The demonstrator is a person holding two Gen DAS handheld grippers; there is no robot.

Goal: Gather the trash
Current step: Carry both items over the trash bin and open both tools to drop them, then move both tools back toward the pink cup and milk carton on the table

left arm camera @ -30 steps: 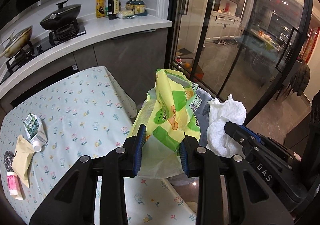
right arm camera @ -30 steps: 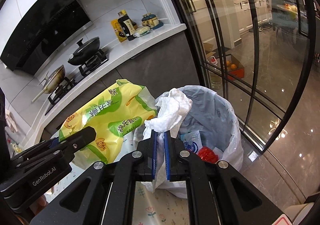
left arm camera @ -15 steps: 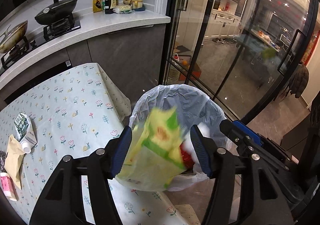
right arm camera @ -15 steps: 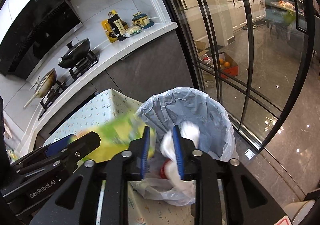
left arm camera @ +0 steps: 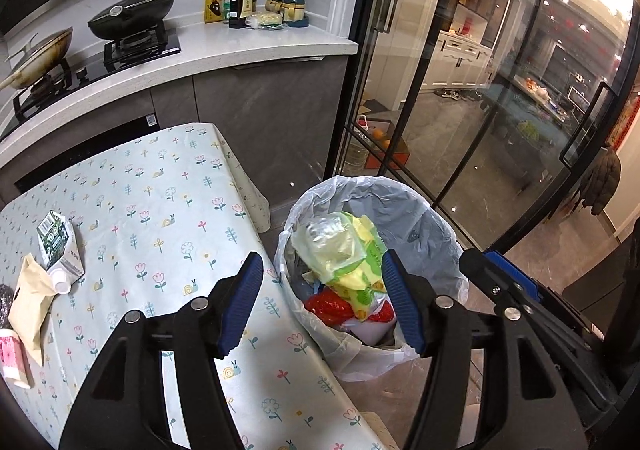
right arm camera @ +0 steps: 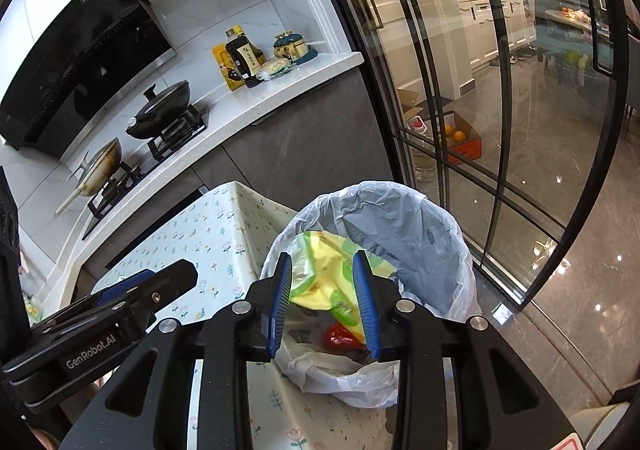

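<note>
1. Left wrist view: the left gripper point(left arm camera: 322, 300) hangs over the trash bin point(left arm camera: 432, 226) with its jaws spread wide and nothing between them. The right gripper point(right arm camera: 323, 302) is likewise spread and empty above the same bin.
2. The yellow-green snack bag point(left arm camera: 352, 254) lies inside the bin on top of the pile, with a red wrapper point(left arm camera: 328, 304) just below it, toward 6 o'clock.
3. Trash left to collect sits on the flowered tablecloth point(left arm camera: 168, 210) toward 9 o'clock in the left wrist view: a small milk carton point(left arm camera: 60, 250), a beige paper bag point(left arm camera: 30, 300) touching it, and a pink packet point(left arm camera: 12, 354) at the frame edge. A dark item beside the paper bag is too cut off to name.
4. Handling, as a judgement: the carton looks light and fairly stiff, though likely to crush under a hard squeeze, so pinching it across its flat sides at mid-body seems safest. Its cap end points toward 5 o'clock and offers a poorer hold.
5. The paper bag looks flat, thin and limp. A raised or creased edge is probably the only place to grip, and it may slide on the cloth before the fingers catch it.
6. The bin's plastic liner point(right arm camera: 452, 270) is loose, so drops should go toward the middle.
</note>
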